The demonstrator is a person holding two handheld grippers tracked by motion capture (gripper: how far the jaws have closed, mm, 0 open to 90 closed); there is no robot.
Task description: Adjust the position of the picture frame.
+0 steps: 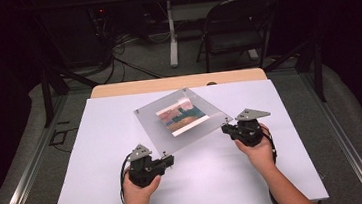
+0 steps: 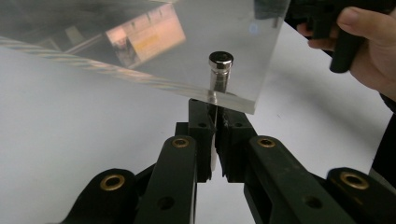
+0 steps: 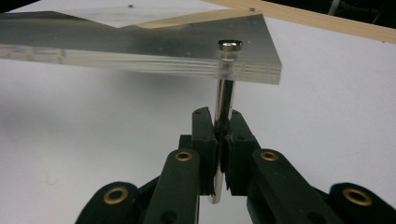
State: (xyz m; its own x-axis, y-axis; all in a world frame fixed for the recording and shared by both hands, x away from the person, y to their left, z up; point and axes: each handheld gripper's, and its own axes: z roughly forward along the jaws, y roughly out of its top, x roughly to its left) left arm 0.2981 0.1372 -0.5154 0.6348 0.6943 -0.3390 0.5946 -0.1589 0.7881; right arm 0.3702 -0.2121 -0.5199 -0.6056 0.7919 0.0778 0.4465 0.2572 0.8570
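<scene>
Centrally in the high view, a white sheet (image 1: 127, 187) covers most of a light wooden table (image 1: 177, 83), whose bare edge shows as a strip along the far side. A clear acrylic panel (image 1: 183, 118) sits turned like a diamond just above the middle of the frame, raised off the sheet, with a striped picture (image 1: 183, 116) in reddish, teal and tan bands seen through it. At the lower left of the panel, the left tool (image 1: 167, 159) is clenched on a metal standoff post (image 2: 220, 70) at the panel's corner; in the left gripper view its jaws meet just under the panel's edge, below the post's round cap. At the panel's right corner, the right tool (image 1: 227, 126) is clenched on another shiny post (image 3: 224, 100), which in the right gripper view runs down from the panel and between the closed jaws. Each tool is held in a hand rising from the bottom of the frame. Beyond the table, the room is dark: grey carpet, a black folding chair (image 1: 234, 26) at upper right, a white table leg (image 1: 171, 32) at top centre, and loose cables (image 1: 124, 57) on the floor.
</scene>
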